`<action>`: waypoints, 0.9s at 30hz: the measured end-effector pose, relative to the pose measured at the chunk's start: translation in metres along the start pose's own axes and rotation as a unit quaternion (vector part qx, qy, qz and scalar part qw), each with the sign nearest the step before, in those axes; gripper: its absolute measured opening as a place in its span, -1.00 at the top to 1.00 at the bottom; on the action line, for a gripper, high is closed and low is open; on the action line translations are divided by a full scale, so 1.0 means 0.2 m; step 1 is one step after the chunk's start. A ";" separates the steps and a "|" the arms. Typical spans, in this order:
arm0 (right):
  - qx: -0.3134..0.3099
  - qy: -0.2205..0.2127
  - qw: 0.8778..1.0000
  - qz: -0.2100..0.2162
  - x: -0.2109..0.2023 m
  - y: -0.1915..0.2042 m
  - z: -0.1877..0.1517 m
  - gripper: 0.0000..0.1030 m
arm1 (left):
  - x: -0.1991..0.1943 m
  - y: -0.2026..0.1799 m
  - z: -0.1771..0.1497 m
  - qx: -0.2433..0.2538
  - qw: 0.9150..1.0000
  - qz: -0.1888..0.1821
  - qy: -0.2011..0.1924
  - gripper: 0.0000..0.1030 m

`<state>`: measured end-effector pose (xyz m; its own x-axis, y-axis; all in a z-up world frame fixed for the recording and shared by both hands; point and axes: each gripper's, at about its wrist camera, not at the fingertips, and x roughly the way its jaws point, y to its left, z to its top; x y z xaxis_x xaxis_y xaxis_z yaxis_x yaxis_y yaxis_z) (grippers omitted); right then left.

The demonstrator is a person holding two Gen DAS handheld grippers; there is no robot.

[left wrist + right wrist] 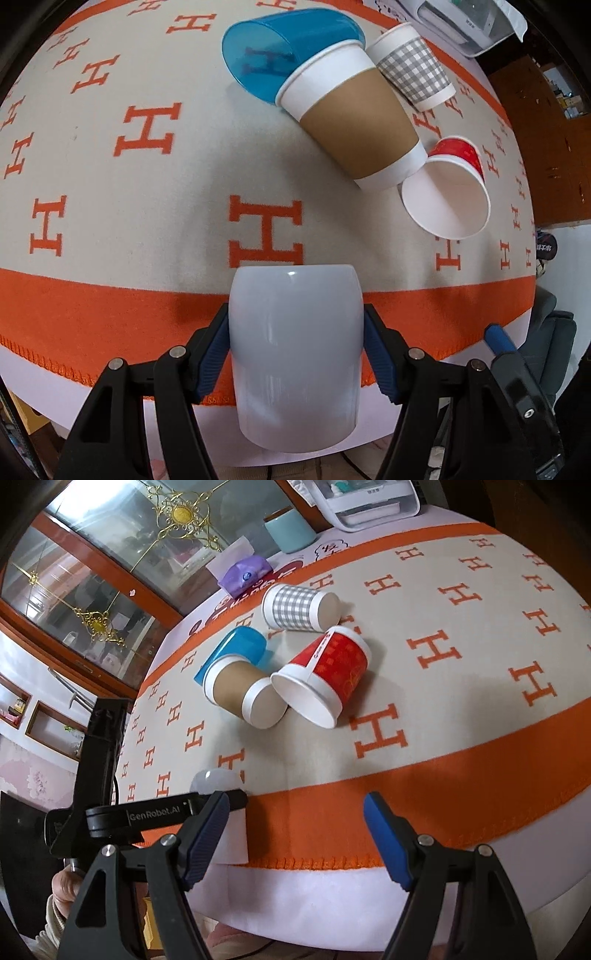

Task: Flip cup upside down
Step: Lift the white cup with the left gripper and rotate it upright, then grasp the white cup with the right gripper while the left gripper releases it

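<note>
Blanket with orange H letters fills the left wrist view, and at lower centre the left gripper pinches a pale grey cup between its blue pads over the orange border band. Up and to the right lie four cups on their sides: blue cup, brown-sleeved cup, checked cup and red cup (its mouth faces the camera). In the right wrist view the right gripper sits at lower centre, fingers spread around nothing.

We cannot see the pale cup's mouth or base. At eleven o'clock, the brown-sleeved cup covers part of the blue cup.
</note>
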<state>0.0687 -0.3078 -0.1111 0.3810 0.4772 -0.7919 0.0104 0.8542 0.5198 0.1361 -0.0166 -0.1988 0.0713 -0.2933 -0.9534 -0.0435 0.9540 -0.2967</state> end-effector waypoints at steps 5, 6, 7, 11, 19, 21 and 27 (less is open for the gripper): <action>0.003 0.018 1.000 0.003 0.03 0.00 -0.02 -0.47 | -0.07 0.03 0.00 0.005 1.000 -0.012 -0.026 -0.68; 0.001 0.020 1.000 0.003 0.03 0.01 -0.02 -0.47 | -0.09 0.03 0.00 0.014 0.999 -0.017 -0.028 -0.70; -0.001 0.021 1.000 0.002 0.03 0.02 -0.02 -0.47 | -0.10 0.03 0.00 0.016 0.999 -0.018 -0.028 -0.71; -0.014 0.027 1.000 0.006 0.04 0.07 -0.02 -0.47 | -0.18 0.04 -0.01 0.017 0.999 -0.024 -0.036 -0.71; -0.023 0.072 0.996 0.037 0.13 0.16 0.01 -0.47 | -0.44 0.12 -0.09 0.062 0.992 -0.004 -0.107 -0.71; -0.024 0.090 0.994 0.049 0.17 0.17 0.02 -0.47 | -0.50 0.15 -0.12 0.074 0.988 0.002 -0.133 -0.71; -0.011 0.136 0.988 0.071 0.29 0.20 0.06 -0.47 | -0.58 0.25 -0.18 0.092 0.983 -0.010 -0.162 -0.70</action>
<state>0.1014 -0.2478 -0.1321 0.1153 0.6280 -0.7697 -0.0458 0.7774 0.6274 0.0897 0.0629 -0.1054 0.3844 -0.3042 -0.8716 0.1391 0.9525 -0.2711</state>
